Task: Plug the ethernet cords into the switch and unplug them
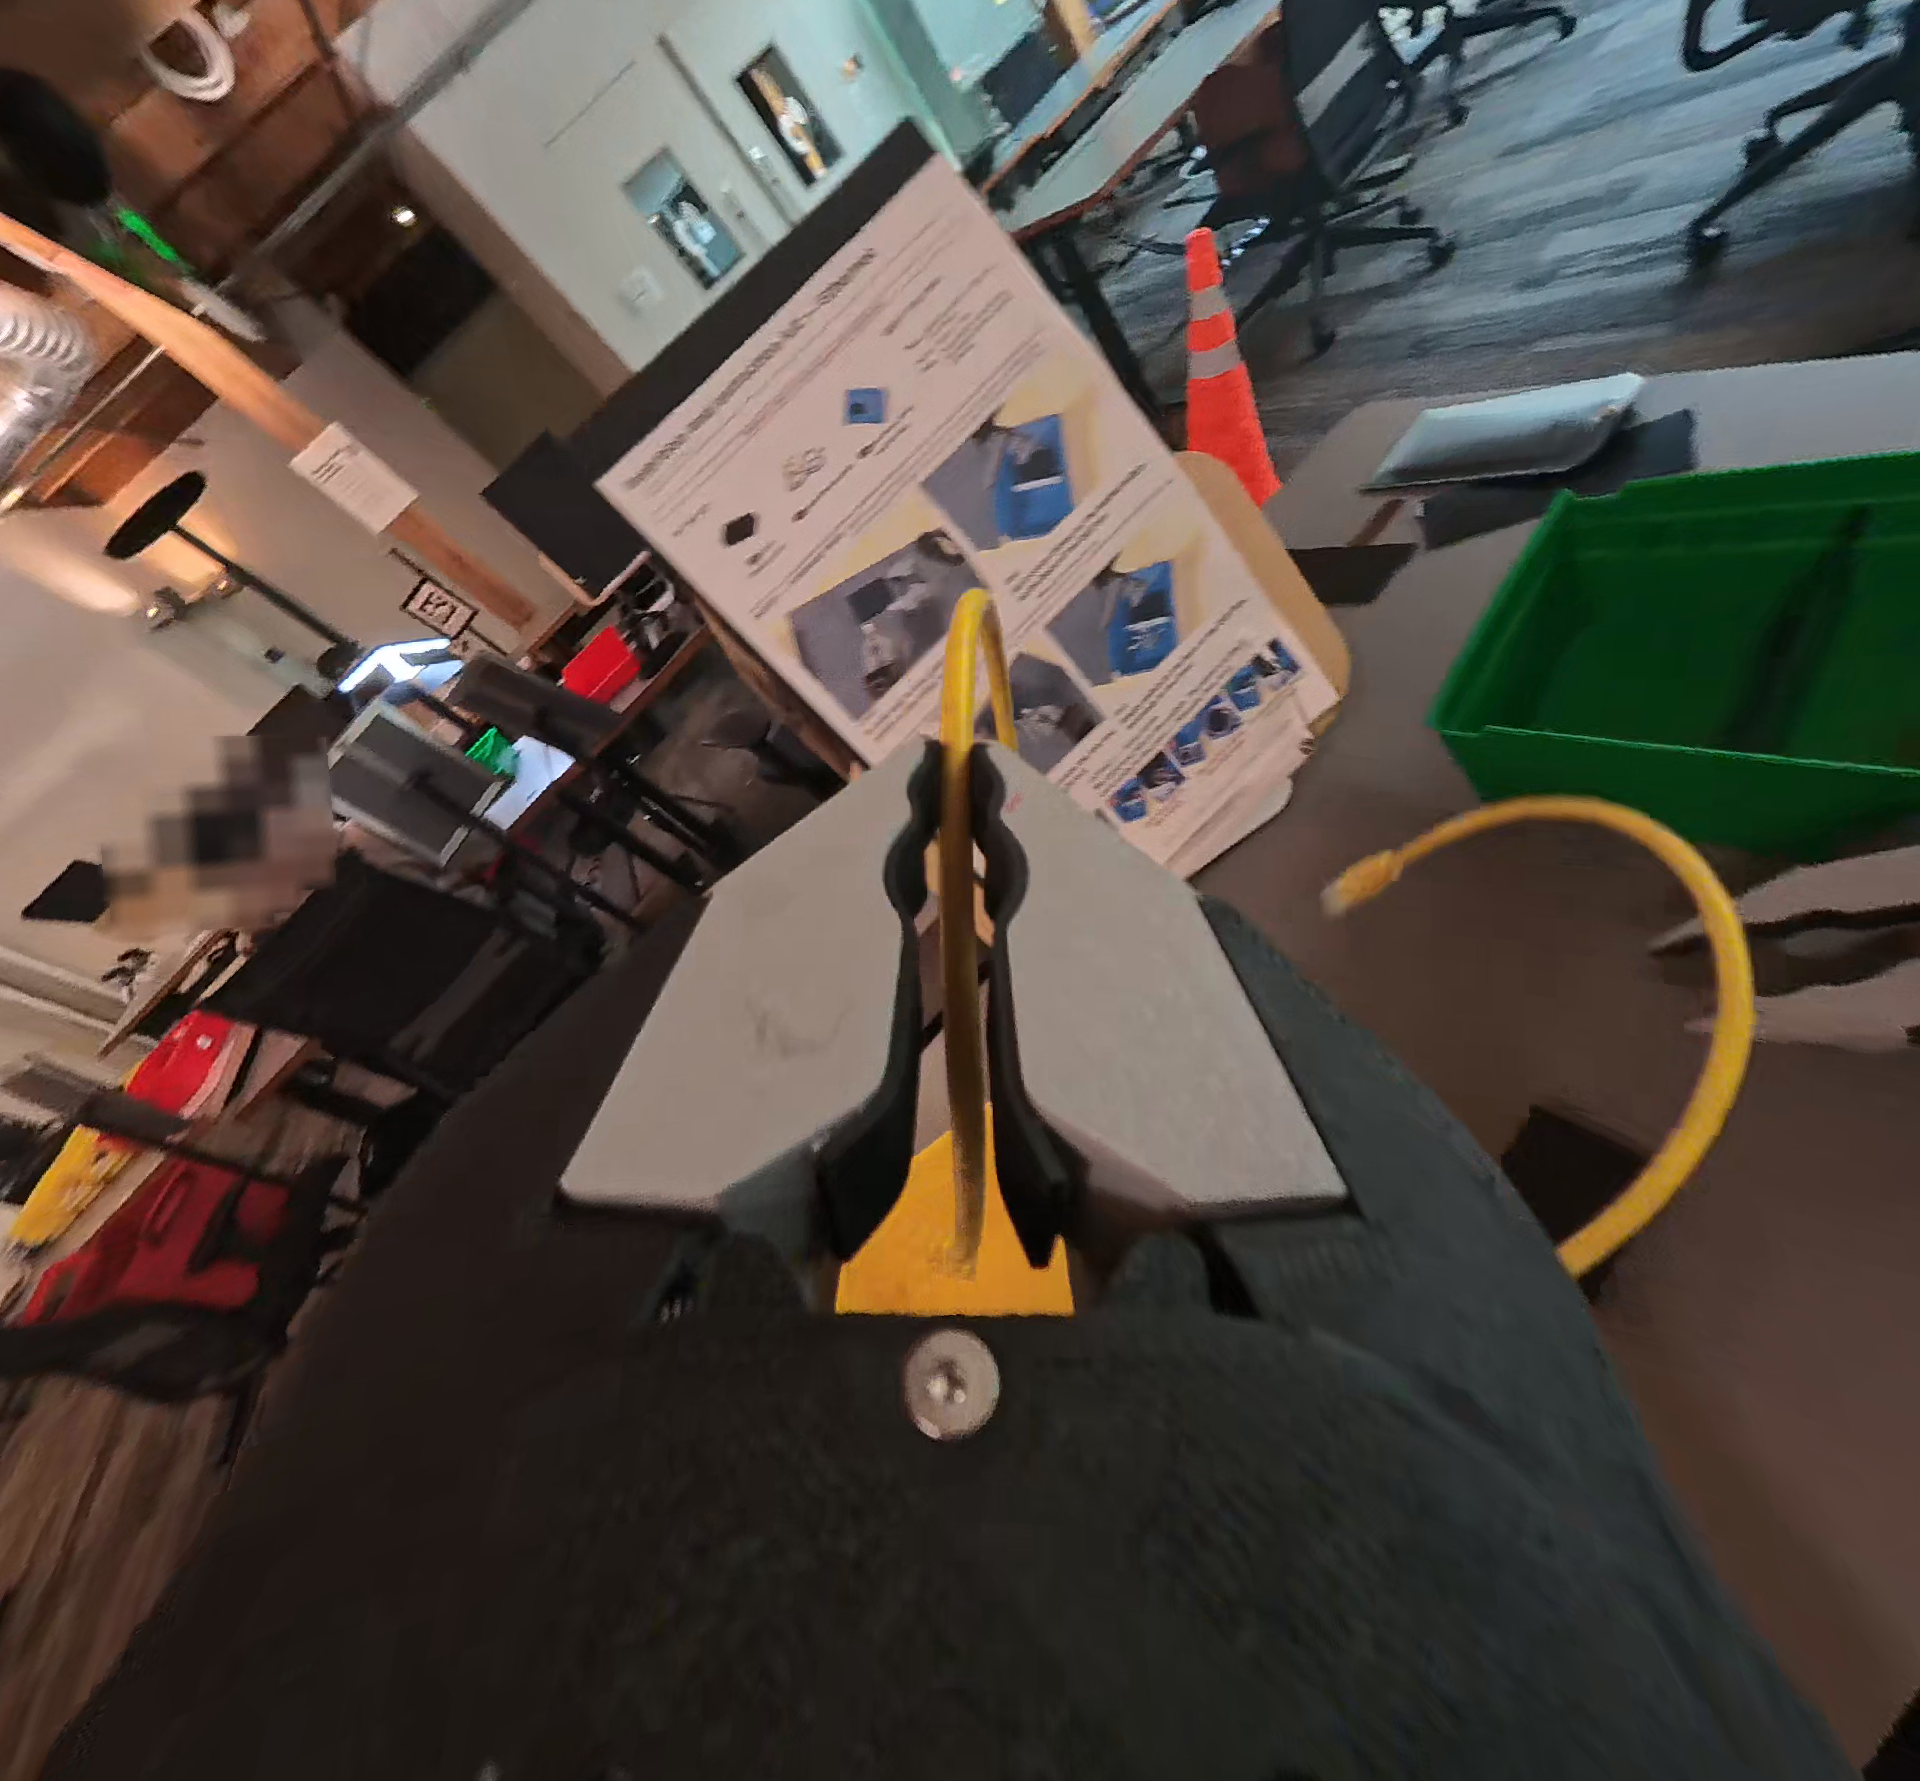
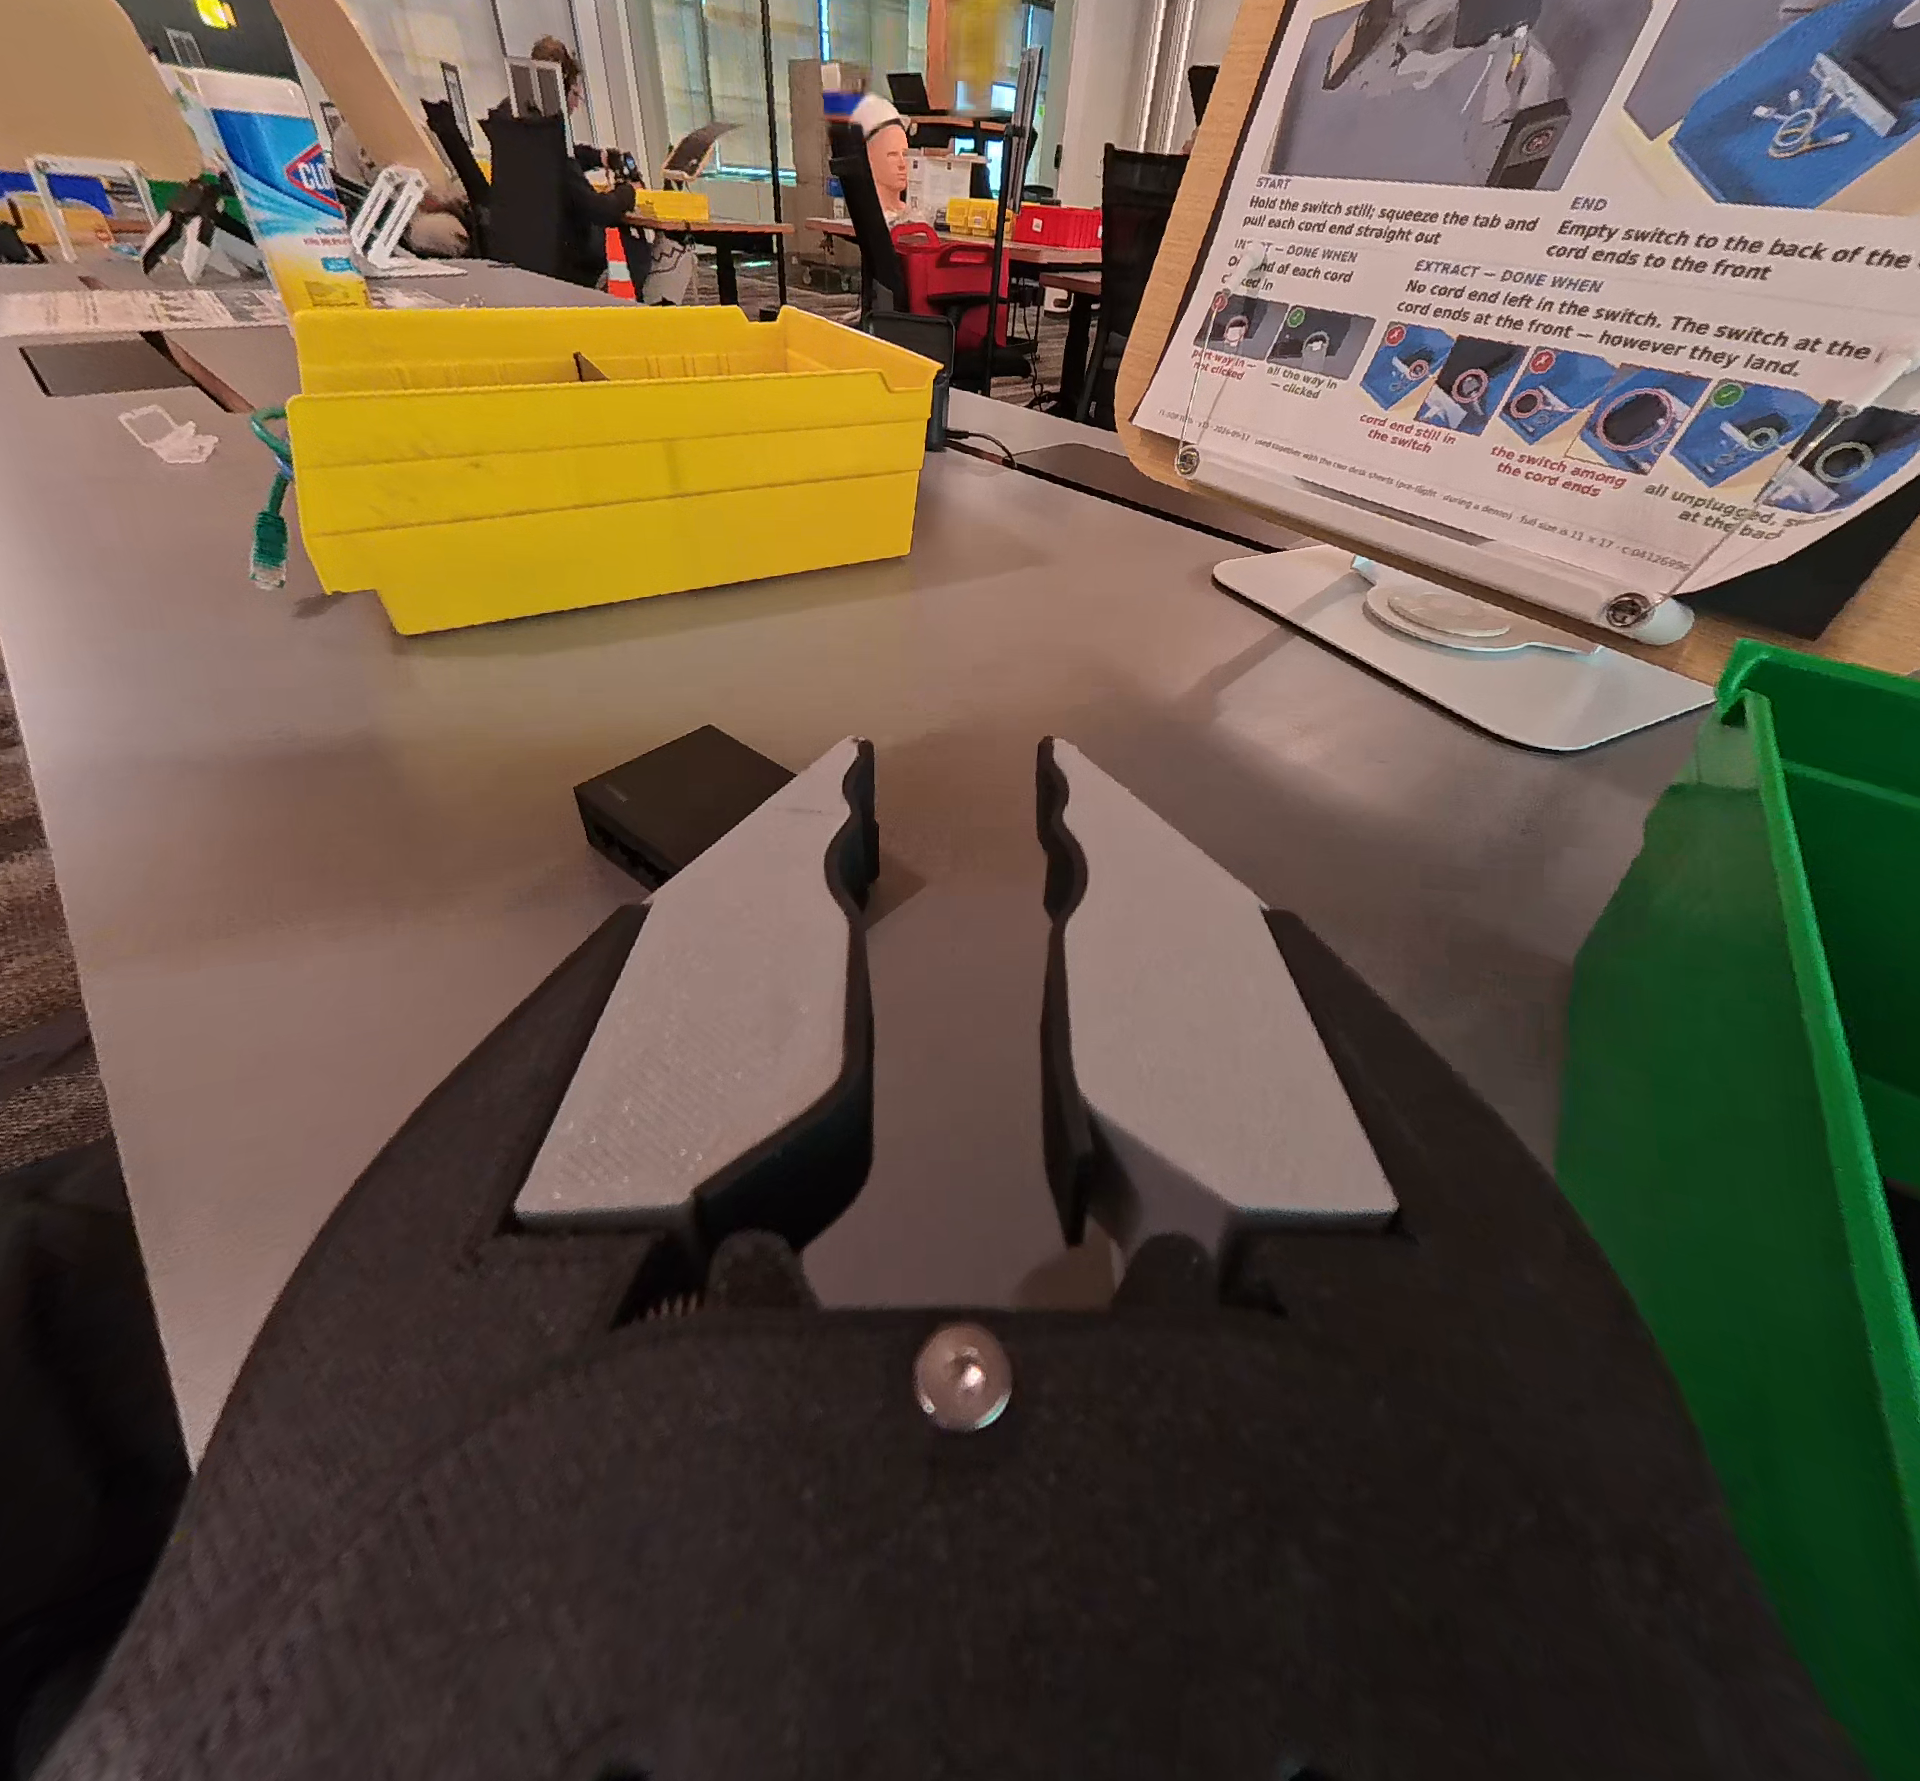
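In the left wrist view the left gripper (image 1: 956, 796) fills the lower centre, its fingers (image 1: 769, 1004) pressed onto a yellow ethernet cord (image 1: 961, 952) that runs up between them and arches over their tips. The view is tilted and blurred. A yellow cord curves at the right of the frame to a clear plug (image 1: 1361, 879) hanging above the grey bench (image 1: 1455, 1004); whether it is the same cord cannot be told. A green bin (image 1: 1683, 661) sits at the right edge, an instruction board (image 1: 935, 526) stands at centre, and an orange cone (image 1: 1226, 381) stands behind on the floor.

The right wrist view shows what the left does not: the black switch (image 2: 675, 796) lying on the bench (image 2: 416, 796) at centre left, partly hidden by the left finger of the right gripper (image 2: 956, 817), its ports facing the lower left. The right gripper's fingers (image 2: 1164, 1004) are spread with nothing between them, only bare bench ahead. Open bench stretches from the switch to a yellow bin (image 2: 603, 484) in the upper left; a green cord (image 2: 270, 526) hangs down that bin's left side. The bench edge runs down the left of the frame. The green bin (image 2: 1766, 1004) crowds the right edge, and the instruction board (image 2: 1558, 225) on its white stand (image 2: 1455, 651) closes off the upper right. A wipes canister (image 2: 291, 183) stands behind the yellow bin.
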### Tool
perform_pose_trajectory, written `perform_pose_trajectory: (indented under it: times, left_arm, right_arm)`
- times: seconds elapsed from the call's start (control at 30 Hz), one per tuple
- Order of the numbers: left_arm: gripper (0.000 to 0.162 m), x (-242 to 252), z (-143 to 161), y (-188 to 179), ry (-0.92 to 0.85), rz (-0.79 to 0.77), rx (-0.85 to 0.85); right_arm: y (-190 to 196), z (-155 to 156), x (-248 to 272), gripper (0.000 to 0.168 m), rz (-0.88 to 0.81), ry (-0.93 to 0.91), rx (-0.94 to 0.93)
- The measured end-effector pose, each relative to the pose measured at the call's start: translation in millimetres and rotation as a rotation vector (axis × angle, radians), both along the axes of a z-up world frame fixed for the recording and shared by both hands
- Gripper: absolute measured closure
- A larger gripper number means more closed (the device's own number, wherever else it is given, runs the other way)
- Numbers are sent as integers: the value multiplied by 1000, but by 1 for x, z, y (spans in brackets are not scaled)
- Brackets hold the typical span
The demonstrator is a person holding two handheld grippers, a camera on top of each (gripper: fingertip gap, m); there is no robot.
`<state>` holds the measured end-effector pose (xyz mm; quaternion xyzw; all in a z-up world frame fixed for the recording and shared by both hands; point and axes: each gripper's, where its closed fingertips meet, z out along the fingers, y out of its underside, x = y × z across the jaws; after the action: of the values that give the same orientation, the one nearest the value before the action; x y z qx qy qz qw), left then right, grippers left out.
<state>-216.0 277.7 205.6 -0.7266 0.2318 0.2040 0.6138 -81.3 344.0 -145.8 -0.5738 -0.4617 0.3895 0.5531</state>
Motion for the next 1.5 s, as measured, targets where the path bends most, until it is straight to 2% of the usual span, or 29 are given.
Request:
perform_pose_trajectory:
  times: [0.13, 0.33, 0.53, 0.63, 0.73, 0.87, 0.97, 1.03, 1.1, 1.17, 1.27, 1.37, 1.43, 1.5]
  left_arm:
    - [158, 37, -54, 31, 45, -49, -87]
    - [159, 75, -170, 73, 16, -133, -303]
    - [159, 112, -282, 73, -50, -257, -501]
    - [159, 121, -325, 65, -67, -283, -596]
    - [145, 118, -338, 57, -86, -281, -592]
    - [113, 103, -329, 34, -222, -286, -557]
    - [107, 76, -330, 13, -294, -267, -531]
    - [103, 62, -348, -1, -305, -259, -564]
    - [93, 52, -370, -8, -299, -240, -600]
    - [85, 41, -391, -8, -228, -216, -615]
    - [86, 38, -407, 1, -133, -240, -590]
    - [83, 35, -428, 12, -77, -244, -692]
    - [78, 32, -443, 18, -97, -237, -791]
    - [83, 40, -449, 20, -188, -277, -862]
  right_arm:
    - [-1, 2, 1, 141, -2, 11, 14]
    - [8, 5, 5, 140, -40, 40, -6]
    - [18, 6, 10, 137, -105, 48, -4]
    - [20, 6, 11, 137, -110, 51, -19]
    - [20, 5, 10, 137, -110, 43, -12]
    - [20, 5, 10, 137, -108, 43, -16]
    - [20, 5, 10, 137, -109, 41, -13]
    - [20, 5, 10, 137, -109, 39, -12]
    - [20, 4, 9, 137, -109, 36, -14]
    - [20, 4, 9, 137, -110, 36, -15]
    - [20, 4, 9, 137, -111, 35, -15]
    - [20, 4, 9, 137, -111, 34, -14]
    - [20, 4, 9, 137, -111, 34, -13]
    - [21, 4, 9, 137, -110, 33, -13]
